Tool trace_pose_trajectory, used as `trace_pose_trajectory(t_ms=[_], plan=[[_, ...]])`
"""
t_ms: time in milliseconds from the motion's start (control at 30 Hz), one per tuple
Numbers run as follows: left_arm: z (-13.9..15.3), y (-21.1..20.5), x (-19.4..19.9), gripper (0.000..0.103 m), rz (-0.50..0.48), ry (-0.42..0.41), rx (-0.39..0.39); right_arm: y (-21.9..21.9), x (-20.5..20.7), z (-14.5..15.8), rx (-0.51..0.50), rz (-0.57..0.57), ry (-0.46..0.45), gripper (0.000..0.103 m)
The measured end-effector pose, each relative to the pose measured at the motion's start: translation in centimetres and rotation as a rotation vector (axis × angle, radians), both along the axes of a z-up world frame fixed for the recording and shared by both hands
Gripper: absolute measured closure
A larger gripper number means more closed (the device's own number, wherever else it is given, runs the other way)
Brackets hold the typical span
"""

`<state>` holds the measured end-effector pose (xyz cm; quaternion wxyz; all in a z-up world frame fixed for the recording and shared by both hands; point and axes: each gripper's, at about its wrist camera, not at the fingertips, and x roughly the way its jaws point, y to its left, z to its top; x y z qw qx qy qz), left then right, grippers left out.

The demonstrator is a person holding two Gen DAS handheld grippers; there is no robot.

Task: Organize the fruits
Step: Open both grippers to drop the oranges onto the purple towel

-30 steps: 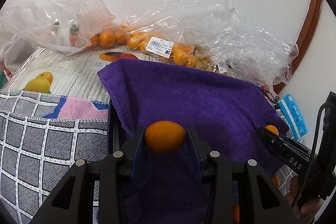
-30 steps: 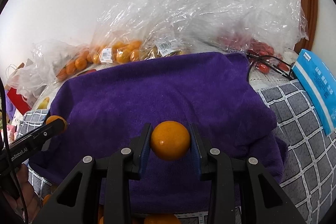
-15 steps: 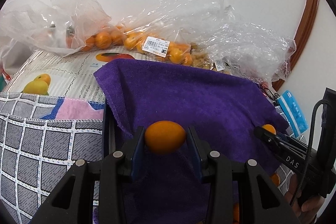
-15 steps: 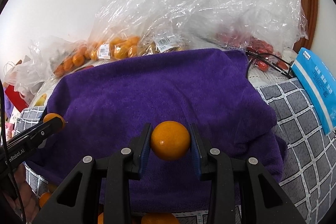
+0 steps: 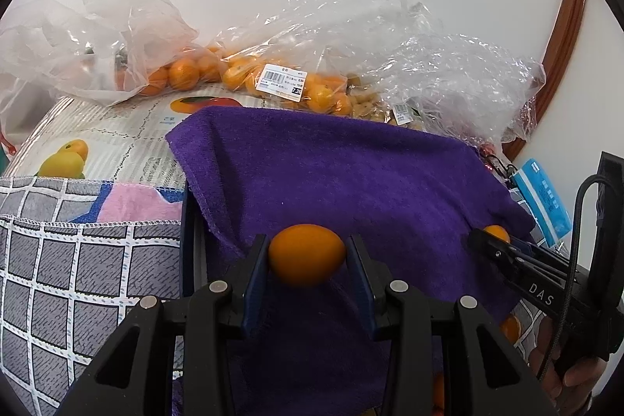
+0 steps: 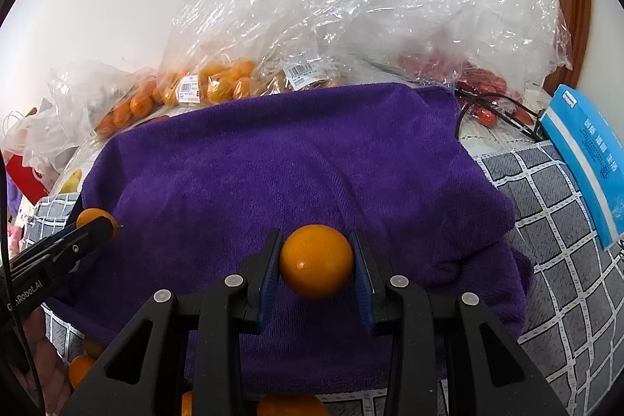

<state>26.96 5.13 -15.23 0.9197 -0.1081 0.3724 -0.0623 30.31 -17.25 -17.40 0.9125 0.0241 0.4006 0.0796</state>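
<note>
Closest in, a small oval orange (image 5: pixel 307 255) is pinched tight between the blue pads of the left gripper (image 5: pixel 307 258), held just above the near part of the purple towel (image 5: pixel 351 174). Same deal on the other side: a rounder orange (image 6: pixel 316 261) is clamped in the right gripper (image 6: pixel 316 262), also over the towel's near half. Each gripper can be spotted in the other's view, at the towel's side edge, fruit still visible at the tip. A few loose oranges (image 6: pixel 80 369) are seen below the towel's near edge, partly hidden.

The towel is spread over a grey checked cloth (image 6: pixel 561 260), and a blue packet (image 6: pixel 585 158) is propped just off the towel's right side. Off its left corner a fruit-printed sheet (image 5: pixel 97 139) is laid out.

Behind the towel's far edge, clear plastic bags (image 6: pixel 351 6) are piled against the white wall: small oranges (image 5: pixel 187 73) in the left ones, something red (image 6: pixel 483 84) in the right one.
</note>
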Motion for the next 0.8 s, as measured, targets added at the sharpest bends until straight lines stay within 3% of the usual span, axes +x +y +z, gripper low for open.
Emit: trace_pose_trajectory(t_ms=[100,167,367,800], plan=[[0.2,0.0,-0.2,0.064,-0.001,-0.018,0.003,0.0,-0.3,0.3,0.004,-0.001,-0.015,0.065],[0.5,0.0,-0.5,0.055,-0.004,-0.037,-0.003,-0.1,-0.5,0.6,0.014,-0.003,-0.030,0.056],[1.3,0.1,-1.1,0.053,0.000,-0.082,-0.013,-0.3,-1.0,1.3,0.026,-0.012,-0.062,0.047],[2.0,0.3,-1.8,0.053,0.048,-0.144,0.009,-0.4,-2.2,2.3,-0.001,-0.050,-0.145,0.046]])
